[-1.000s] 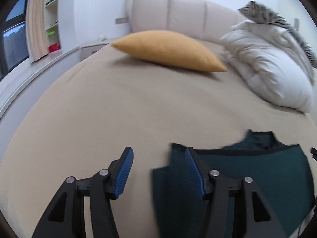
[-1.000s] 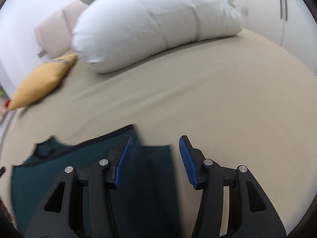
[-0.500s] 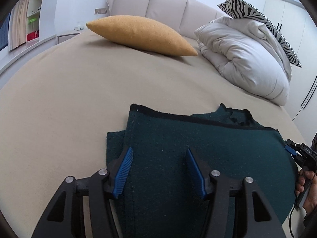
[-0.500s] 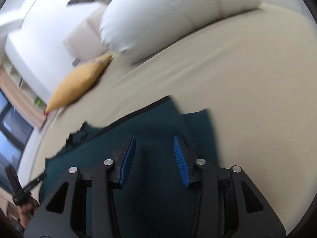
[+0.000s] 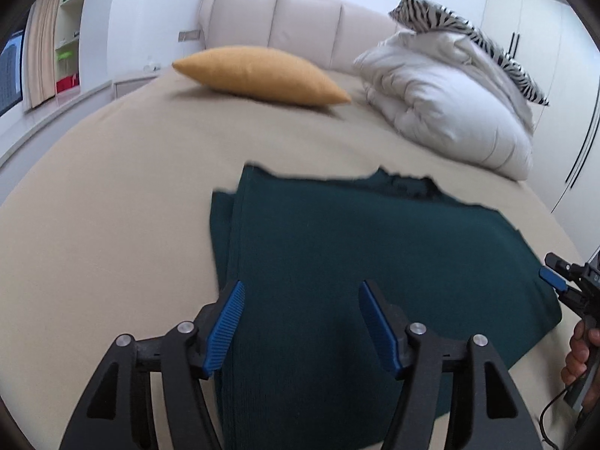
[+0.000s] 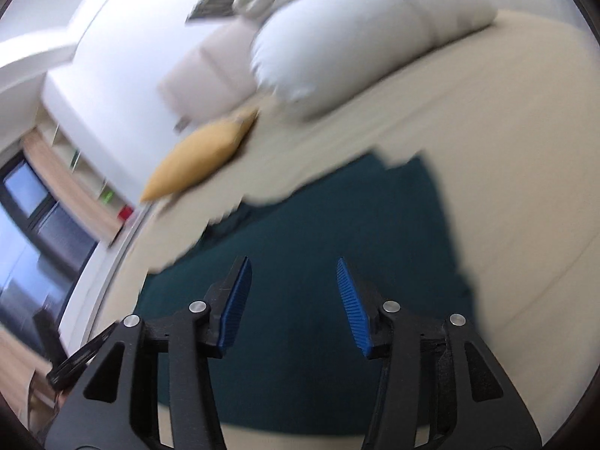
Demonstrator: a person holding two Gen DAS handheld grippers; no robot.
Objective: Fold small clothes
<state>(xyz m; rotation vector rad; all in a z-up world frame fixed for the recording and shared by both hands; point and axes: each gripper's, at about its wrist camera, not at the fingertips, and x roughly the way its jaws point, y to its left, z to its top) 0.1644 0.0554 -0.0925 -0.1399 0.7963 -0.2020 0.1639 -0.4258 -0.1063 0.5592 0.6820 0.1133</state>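
A dark green knit garment [image 5: 356, 255] lies flat on the beige bed, sleeves folded in, its collar toward the headboard. My left gripper [image 5: 300, 322] is open and empty, hovering over the garment's near left part. My right gripper [image 6: 292, 300] is open and empty over the garment [image 6: 318, 232]; that view is tilted and blurred. The right gripper also shows at the right edge of the left wrist view [image 5: 562, 288], beside the garment's right edge, with a hand holding it.
A mustard cushion [image 5: 258, 75] lies near the padded headboard [image 5: 300, 26]. A bundled white duvet [image 5: 450, 108] with a zebra-print pillow [image 5: 468, 37] sits at the back right. Beige bed sheet [image 5: 112, 206] surrounds the garment. Shelves and a window stand at the far left.
Both grippers moved from beside the garment's side edges to over its body. The right wrist view rolled and is now blurred. Both stayed open; the garment has not moved.
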